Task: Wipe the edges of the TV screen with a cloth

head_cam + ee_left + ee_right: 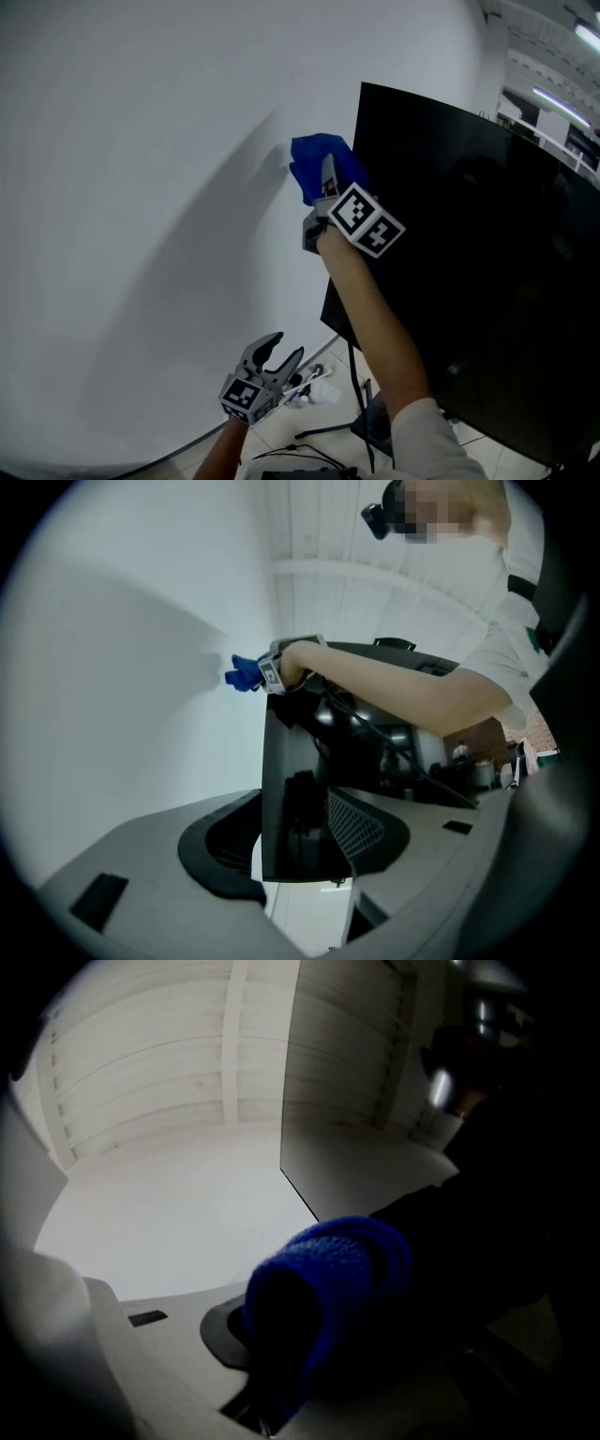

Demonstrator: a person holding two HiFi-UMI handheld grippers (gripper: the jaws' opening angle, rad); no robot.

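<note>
A large black TV screen (469, 262) stands on the right, tilted, next to a white wall. My right gripper (323, 192) is shut on a folded blue cloth (319, 164), which presses against the TV's left edge near its top corner. In the right gripper view the blue cloth (328, 1288) fills the space between the jaws, with the dark TV edge (441, 1204) beside it. Low down, my left gripper (281, 354) stands open and holds nothing. From the left gripper view the TV (291, 789) is seen edge-on, and the blue cloth (242, 674) shows high at its top.
The white wall (141, 187) fills the left of the head view, close behind the TV's edge. Black cables (352, 412) and a stand leg run over the tiled floor under the TV, with a small white object (319, 389) near them. A person's forearm (375, 319) crosses the TV's lower left.
</note>
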